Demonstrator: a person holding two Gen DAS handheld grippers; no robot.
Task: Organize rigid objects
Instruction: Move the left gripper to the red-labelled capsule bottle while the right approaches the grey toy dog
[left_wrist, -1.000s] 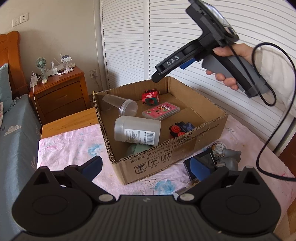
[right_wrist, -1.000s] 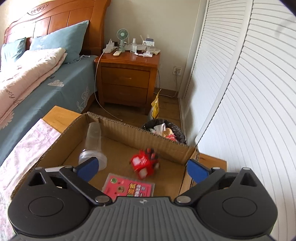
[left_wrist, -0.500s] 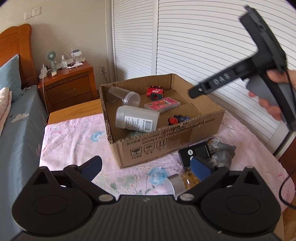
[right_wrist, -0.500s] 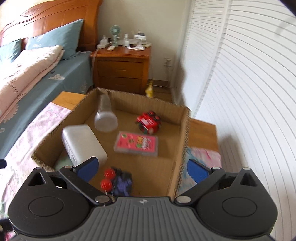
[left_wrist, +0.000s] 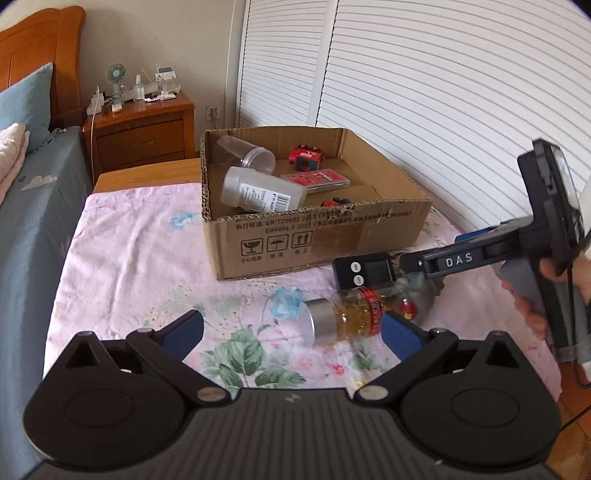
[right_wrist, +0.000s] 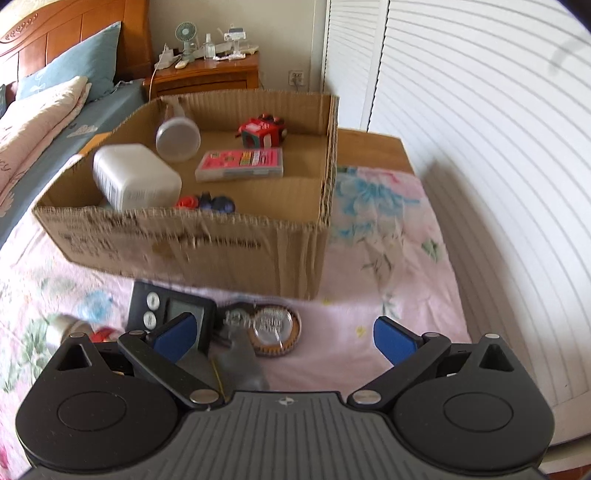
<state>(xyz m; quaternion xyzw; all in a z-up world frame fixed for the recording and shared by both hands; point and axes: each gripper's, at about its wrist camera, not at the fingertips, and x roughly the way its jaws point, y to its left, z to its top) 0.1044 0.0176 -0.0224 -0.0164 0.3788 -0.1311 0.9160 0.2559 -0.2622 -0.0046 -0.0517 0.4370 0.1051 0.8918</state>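
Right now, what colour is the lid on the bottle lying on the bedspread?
Silver lid, clearest in the left wrist view.

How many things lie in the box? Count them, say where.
5: clear cup back left, white bottle in front of it, red cube at the back, pink case in the middle, toy car at the front. More may hide.

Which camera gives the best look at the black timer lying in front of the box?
The left wrist view: the black timer shows whole and sharp, both buttons and screen visible. In the right wrist view the black timer is blurred, and a blue pad of the right tongs covers its lower part.
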